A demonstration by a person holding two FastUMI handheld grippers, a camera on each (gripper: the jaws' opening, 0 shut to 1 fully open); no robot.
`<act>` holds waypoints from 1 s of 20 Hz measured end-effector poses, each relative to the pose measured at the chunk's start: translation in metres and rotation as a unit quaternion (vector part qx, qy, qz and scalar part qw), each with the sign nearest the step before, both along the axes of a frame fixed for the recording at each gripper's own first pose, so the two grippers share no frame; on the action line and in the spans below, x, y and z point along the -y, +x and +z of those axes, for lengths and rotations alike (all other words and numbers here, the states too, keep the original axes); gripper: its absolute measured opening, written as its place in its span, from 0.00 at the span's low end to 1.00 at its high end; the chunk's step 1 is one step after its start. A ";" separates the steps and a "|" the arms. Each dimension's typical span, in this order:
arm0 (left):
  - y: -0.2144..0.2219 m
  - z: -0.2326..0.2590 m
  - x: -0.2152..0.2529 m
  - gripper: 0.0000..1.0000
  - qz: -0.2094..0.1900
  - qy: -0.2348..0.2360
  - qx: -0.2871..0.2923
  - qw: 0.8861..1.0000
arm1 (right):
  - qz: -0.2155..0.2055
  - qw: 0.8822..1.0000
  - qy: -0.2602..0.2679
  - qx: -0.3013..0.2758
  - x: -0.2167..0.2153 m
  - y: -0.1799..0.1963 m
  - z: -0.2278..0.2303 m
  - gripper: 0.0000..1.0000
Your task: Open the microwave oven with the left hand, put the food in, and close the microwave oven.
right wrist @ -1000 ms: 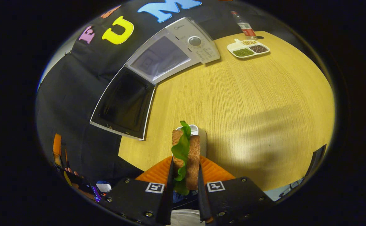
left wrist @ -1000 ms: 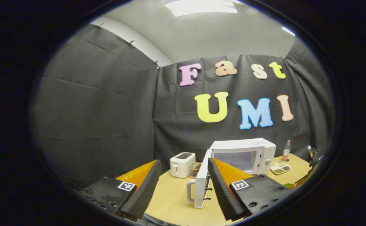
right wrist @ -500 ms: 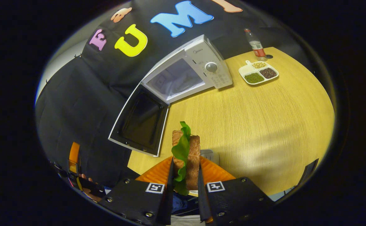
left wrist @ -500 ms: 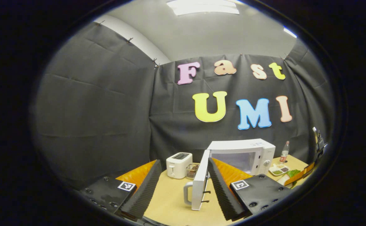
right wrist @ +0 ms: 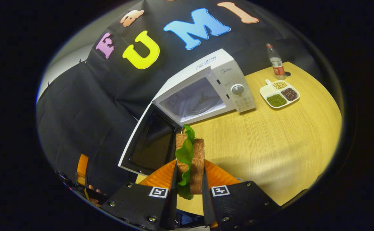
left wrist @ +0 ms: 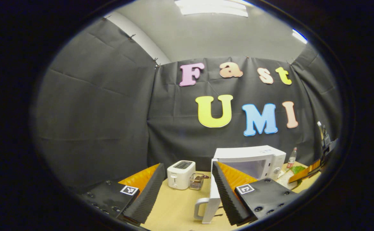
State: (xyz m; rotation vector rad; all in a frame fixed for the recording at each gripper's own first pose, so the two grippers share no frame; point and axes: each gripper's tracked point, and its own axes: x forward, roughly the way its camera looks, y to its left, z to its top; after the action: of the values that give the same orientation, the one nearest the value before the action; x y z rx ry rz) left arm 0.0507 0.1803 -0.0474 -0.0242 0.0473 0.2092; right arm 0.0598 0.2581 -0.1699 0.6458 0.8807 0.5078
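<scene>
Right gripper (right wrist: pixel 188 189): fingers clamped on an upright sandwich (right wrist: pixel 191 160), two toasted slices with green lettuce, above the tabletop (right wrist: pixel 270 138). White microwave oven (right wrist: pixel 206 93) beyond the fingertips, door (right wrist: pixel 151 141) open. Left gripper (left wrist: pixel 187 192): fingers apart, empty.

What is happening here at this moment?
A person works with two handheld grippers. The right gripper holds a sandwich with lettuce between its jaws, above the wooden table, near the microwave oven. Its door stands wide open and the cavity is empty. The left gripper is open, holding nothing.
</scene>
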 end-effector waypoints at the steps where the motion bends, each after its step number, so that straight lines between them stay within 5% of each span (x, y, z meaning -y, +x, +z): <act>1: 0.004 -0.003 -0.007 0.95 0.000 -0.001 0.000 1.000 | -0.005 1.000 -0.004 0.005 -0.007 0.007 0.001 0.35; 20: 0.058 -0.055 -0.110 0.94 -0.006 -0.022 -0.045 0.999 | -0.115 0.989 -0.031 0.088 -0.118 0.160 -0.022 0.35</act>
State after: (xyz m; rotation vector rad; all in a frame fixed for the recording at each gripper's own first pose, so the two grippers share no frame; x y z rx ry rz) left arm 0.1088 0.2904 -0.1023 -0.0577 0.1421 0.1967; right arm 0.2197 0.3763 -0.1922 0.6261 0.6434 0.3232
